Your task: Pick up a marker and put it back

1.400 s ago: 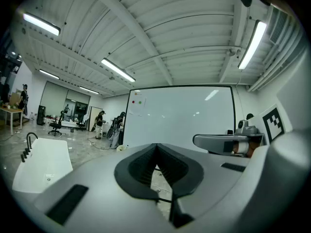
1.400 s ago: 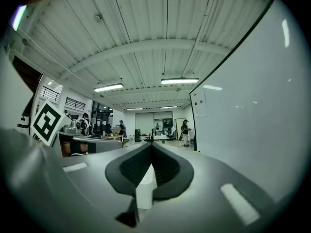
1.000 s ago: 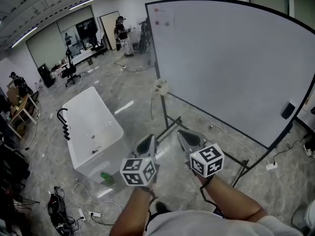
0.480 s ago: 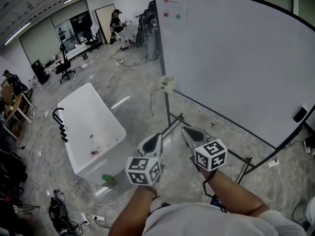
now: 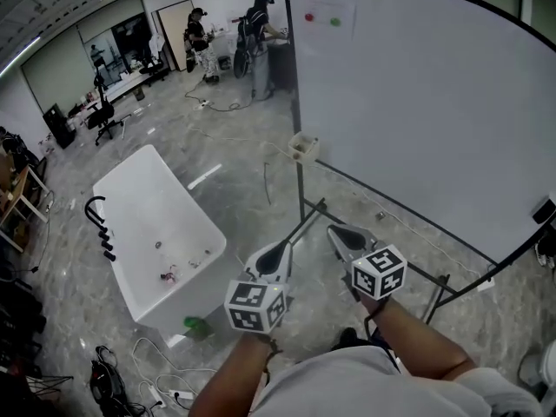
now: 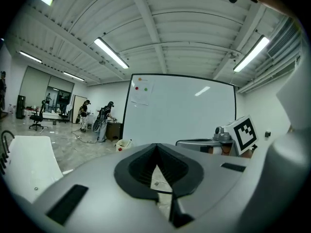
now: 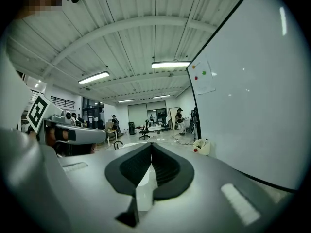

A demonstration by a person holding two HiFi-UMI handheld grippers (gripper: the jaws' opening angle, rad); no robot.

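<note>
A large whiteboard [image 5: 417, 111] on a black stand fills the right of the head view. A small cream holder [image 5: 304, 147] hangs on its left frame, also seen as the holder [image 6: 123, 143] and the holder [image 7: 200, 145] with a red spot on it. No single marker can be made out. My left gripper [image 5: 280, 250] and right gripper [image 5: 339, 232] are held side by side low in front of the stand, well short of the holder. Both are shut with nothing between the jaws, as the left gripper [image 6: 156, 148] and right gripper [image 7: 151, 148] views show.
A white bathtub [image 5: 130, 207] stands on the marble floor to the left, with a black tap [image 5: 98, 228] and a green object [image 5: 195, 325] beside it. Cables [image 5: 130, 380] lie at the lower left. People [image 5: 257, 24] stand at desks far behind.
The whiteboard and its holder have drawn nearer and shifted right in the head view as the person moved forward. Both grippers stayed shut and side by side.
</note>
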